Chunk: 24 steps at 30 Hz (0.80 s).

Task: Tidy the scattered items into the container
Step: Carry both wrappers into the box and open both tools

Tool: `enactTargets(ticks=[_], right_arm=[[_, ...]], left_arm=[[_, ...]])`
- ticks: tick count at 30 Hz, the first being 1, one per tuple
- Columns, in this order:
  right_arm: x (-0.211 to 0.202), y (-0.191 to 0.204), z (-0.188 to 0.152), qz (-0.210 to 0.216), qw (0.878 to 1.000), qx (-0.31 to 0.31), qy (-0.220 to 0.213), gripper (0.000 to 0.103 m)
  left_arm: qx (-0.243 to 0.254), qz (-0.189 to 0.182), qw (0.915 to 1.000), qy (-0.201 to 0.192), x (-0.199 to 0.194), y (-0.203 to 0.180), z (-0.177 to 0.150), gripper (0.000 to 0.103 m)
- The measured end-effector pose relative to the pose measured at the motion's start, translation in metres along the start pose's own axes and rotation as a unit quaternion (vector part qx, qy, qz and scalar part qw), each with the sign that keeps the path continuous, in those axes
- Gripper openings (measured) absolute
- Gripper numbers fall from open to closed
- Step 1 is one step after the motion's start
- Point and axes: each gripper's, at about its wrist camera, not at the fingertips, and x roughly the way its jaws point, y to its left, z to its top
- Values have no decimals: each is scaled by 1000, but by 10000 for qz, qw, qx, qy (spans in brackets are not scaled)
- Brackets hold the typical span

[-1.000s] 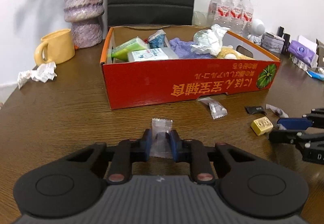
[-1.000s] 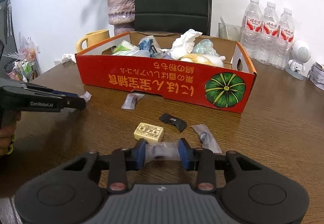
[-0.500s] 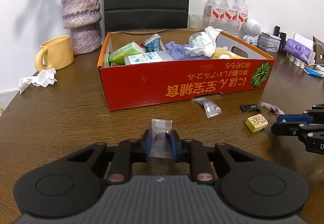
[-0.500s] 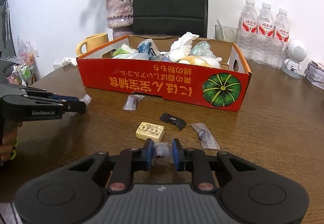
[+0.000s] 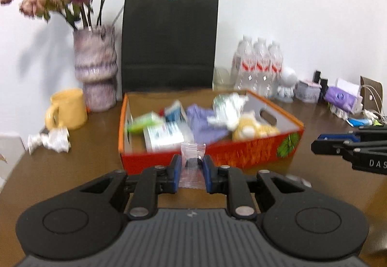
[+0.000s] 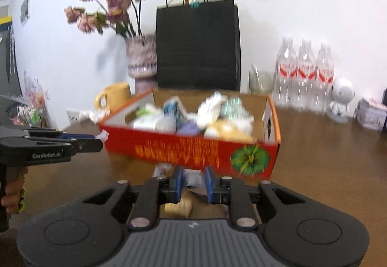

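- The left claw point(image 5: 191, 173) pinches a clear candy wrapper point(image 5: 192, 162) upright between its blue pads, held in front of the red box point(image 5: 241, 153).
- The right claw point(image 6: 192, 182) pinches a second small clear packet point(image 6: 193, 178), raised above the table point(image 6: 326, 170) near the box's front wall.
- A yellow block point(image 6: 178, 208) lies on the table below the right claw.
- The box is crowded with packets and tissue.

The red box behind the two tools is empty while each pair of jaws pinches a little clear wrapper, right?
Not quite: the red box is not empty. The left wrist view shows it already heaped with packets, tissue and a purple cloth. The rest holds: the left gripper pinches a clear wrapper, and the right gripper pinches another wrapper.
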Motion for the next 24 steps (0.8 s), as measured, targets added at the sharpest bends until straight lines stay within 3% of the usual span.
enactTargets(ticks=[6, 11, 18, 24], right_arm=[[15, -3, 42, -174, 9990, -156, -378, 18], [49, -10, 67, -196, 9986, 18, -484, 18], [116, -28, 81, -397, 9987, 261, -177, 18], [140, -43, 74, -472, 9981, 382, 113, 18]], left_arm=[[-258, 130, 9990, -346, 21, 1, 30, 20], [-464, 230, 9980, -350, 58, 3, 49, 20], [-585, 359, 9975, -136, 107, 9, 58, 20], [-580, 356, 9976, 80, 120, 11, 51, 20]])
